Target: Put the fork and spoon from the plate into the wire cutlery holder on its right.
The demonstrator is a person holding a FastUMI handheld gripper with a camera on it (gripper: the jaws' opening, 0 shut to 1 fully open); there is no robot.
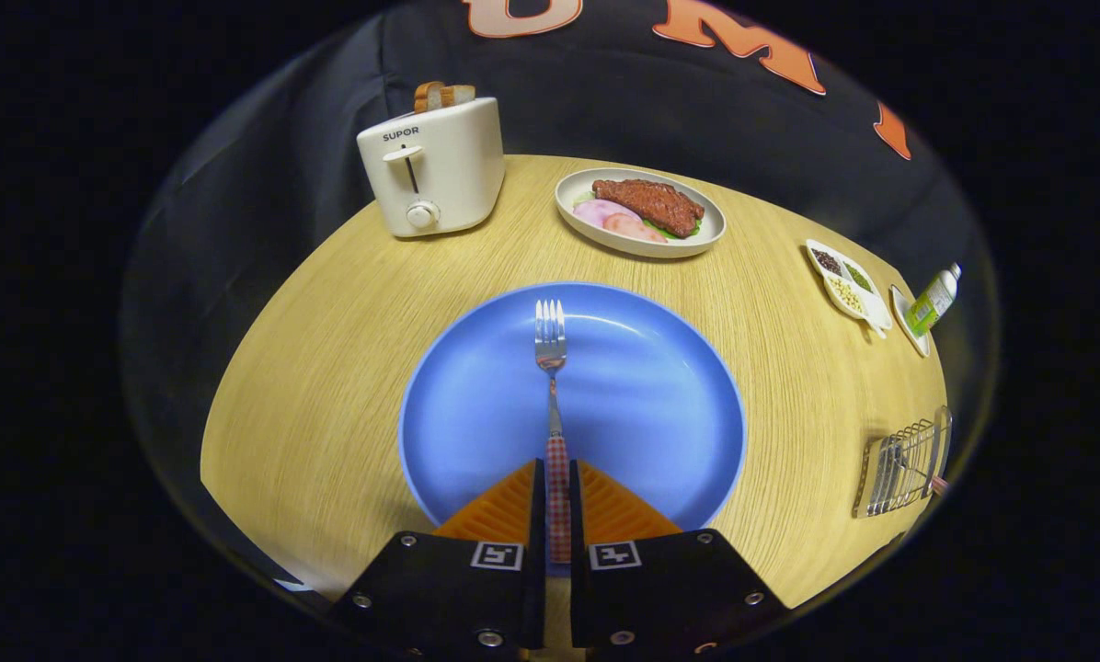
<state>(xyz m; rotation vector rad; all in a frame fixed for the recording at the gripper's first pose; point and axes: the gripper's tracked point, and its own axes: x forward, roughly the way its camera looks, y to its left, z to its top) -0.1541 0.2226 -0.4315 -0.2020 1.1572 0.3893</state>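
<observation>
A steel fork (551,368) with a red checked handle points away from me over the blue plate (660,395). My gripper (558,478) is shut on the fork's handle, both orange fingers (504,510) pressing its sides. The tines reach toward the plate's far half. The wire cutlery holder (899,464) stands to the right of the plate on the table, with a utensil handle showing inside it. I cannot tell whether the fork rests on the plate or is lifted just above it.
A white toaster (435,165) with bread stands at the far left. An oval dish of meat (640,211) lies beyond the plate. A divided condiment dish (846,280) and a small green bottle (932,302) sit far right, on the wooden table (329,368).
</observation>
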